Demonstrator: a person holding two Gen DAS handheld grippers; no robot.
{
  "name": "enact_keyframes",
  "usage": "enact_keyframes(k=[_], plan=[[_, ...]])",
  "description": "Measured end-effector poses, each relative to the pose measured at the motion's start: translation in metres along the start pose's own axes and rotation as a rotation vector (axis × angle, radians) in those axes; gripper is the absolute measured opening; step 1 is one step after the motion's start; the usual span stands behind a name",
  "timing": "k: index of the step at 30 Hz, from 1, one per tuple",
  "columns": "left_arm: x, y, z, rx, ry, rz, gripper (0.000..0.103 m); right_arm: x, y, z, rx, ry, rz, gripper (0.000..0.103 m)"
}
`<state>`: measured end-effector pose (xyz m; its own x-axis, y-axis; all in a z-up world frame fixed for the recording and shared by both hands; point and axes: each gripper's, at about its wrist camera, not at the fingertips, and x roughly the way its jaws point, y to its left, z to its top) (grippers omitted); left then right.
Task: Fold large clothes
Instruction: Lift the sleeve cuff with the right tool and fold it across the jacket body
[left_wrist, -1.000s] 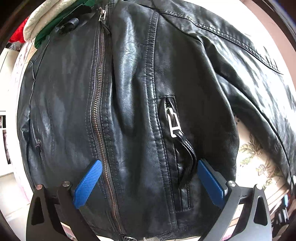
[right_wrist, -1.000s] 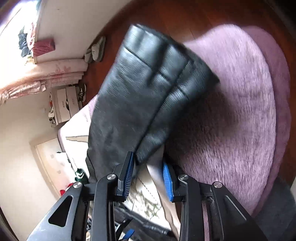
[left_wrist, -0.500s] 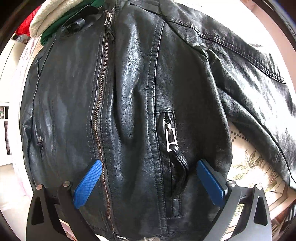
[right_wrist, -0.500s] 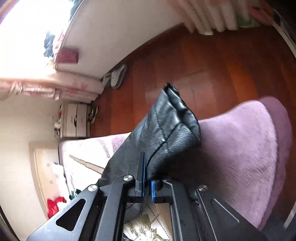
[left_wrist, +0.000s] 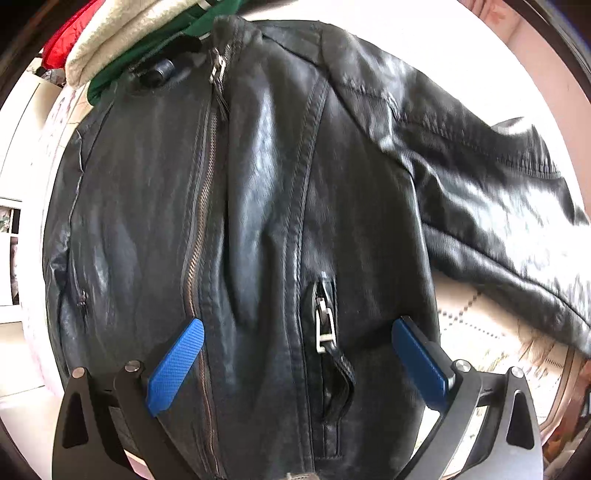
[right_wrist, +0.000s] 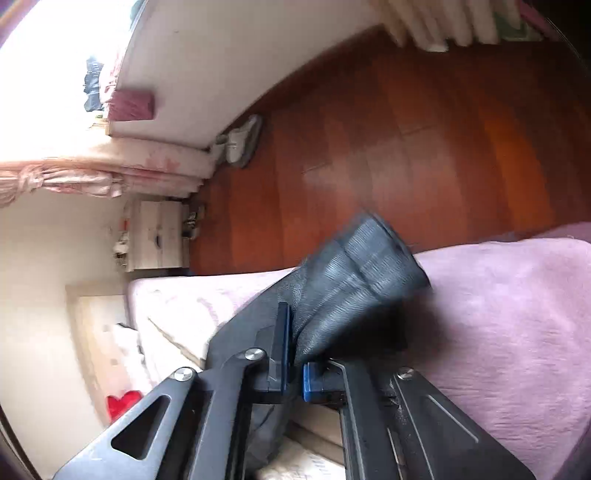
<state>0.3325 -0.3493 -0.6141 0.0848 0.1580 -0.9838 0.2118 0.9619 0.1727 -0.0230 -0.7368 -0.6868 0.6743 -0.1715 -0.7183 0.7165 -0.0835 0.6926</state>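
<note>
The black leather jacket (left_wrist: 258, 221) looked heavy and slippery; its sleeve cuff (right_wrist: 354, 280), at two o'clock from the right gripper (right_wrist: 293, 365), was pinched there, while the left gripper (left_wrist: 295, 365) stood open.

The right gripper (right_wrist: 293, 363), a second ago apart around the black leather jacket's sleeve cuff (right_wrist: 364, 266), has clamped onto it and lifted it, with wooden floor (right_wrist: 424, 129) now behind. Under the left gripper (left_wrist: 295, 363), the black leather jacket (left_wrist: 258, 221) has slid down the frame, showing its collar.
</note>
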Motion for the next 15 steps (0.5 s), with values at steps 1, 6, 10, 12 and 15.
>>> enact_keyframes(k=[1,6,10,12,15], plan=[[-0.002,0.004,0.007,-0.005,-0.008,-0.001,0.103,-0.006,0.016,0.000,-0.056,-0.019,-0.010,0.005],[-0.012,0.042,0.029,-0.066,-0.019,-0.023,0.103,-0.036,0.094,-0.020,-0.253,-0.064,0.005,0.004],[-0.022,0.088,0.042,-0.125,-0.040,-0.033,0.103,-0.043,0.181,-0.066,-0.449,-0.037,0.050,0.004],[-0.026,0.119,0.049,-0.164,-0.045,-0.036,0.103,-0.041,0.217,-0.100,-0.538,0.001,0.076,0.004],[-0.022,0.178,0.054,-0.220,-0.055,-0.026,0.103,-0.030,0.268,-0.165,-0.703,0.075,0.113,0.004]])
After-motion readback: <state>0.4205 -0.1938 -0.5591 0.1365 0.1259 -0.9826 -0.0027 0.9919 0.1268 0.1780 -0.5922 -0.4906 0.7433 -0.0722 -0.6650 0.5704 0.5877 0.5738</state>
